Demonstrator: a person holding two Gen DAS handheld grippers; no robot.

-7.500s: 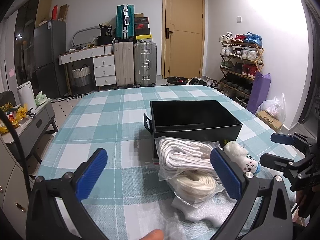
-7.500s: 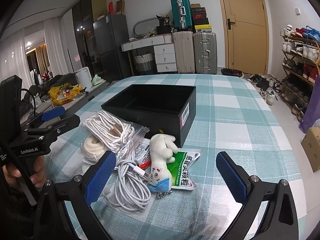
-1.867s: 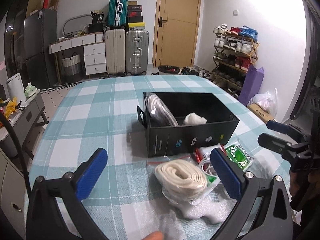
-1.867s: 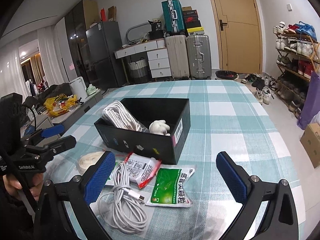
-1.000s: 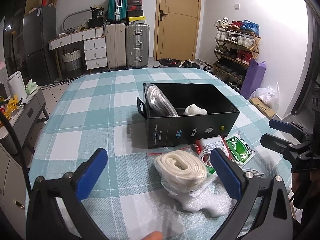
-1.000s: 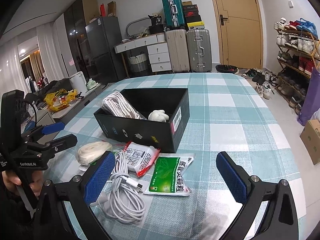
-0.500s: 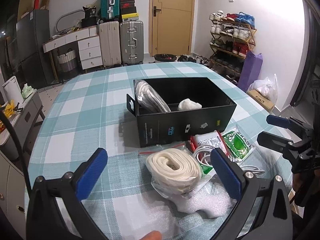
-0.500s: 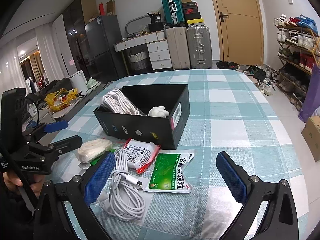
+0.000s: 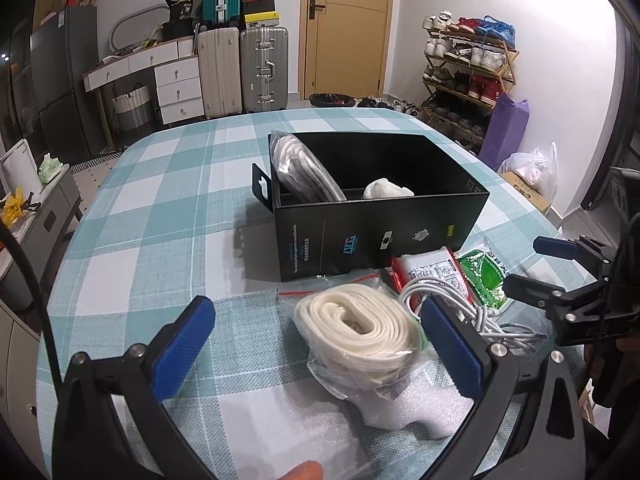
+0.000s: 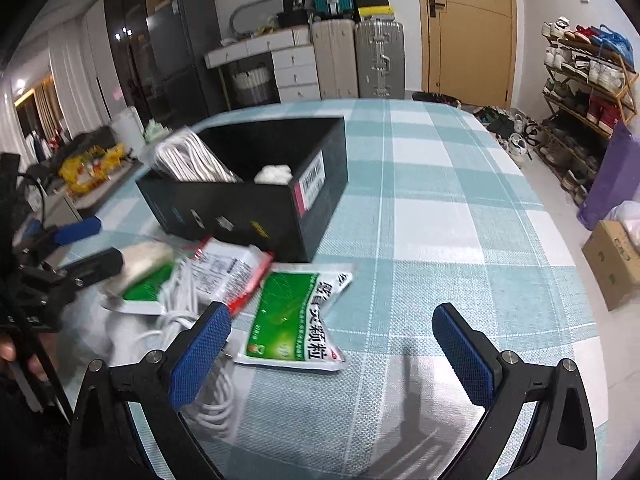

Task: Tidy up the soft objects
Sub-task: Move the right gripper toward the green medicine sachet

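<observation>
A black box on the checked table holds a bagged white rope and a white plush toy. In front of it lie a bagged cream strap roll, a white cable, a red-white packet and a green packet. My left gripper is open, its jaws either side of the strap roll. My right gripper is open and empty above the green packet.
White foam wrap lies under the strap roll. The table's edge runs along the right. Suitcases, drawers and a shoe rack stand beyond the table.
Since the earliest frames the rope bag and plush toy have gone into the box. In the last second both grippers moved closer to the items; the right wrist view is blurred by motion.
</observation>
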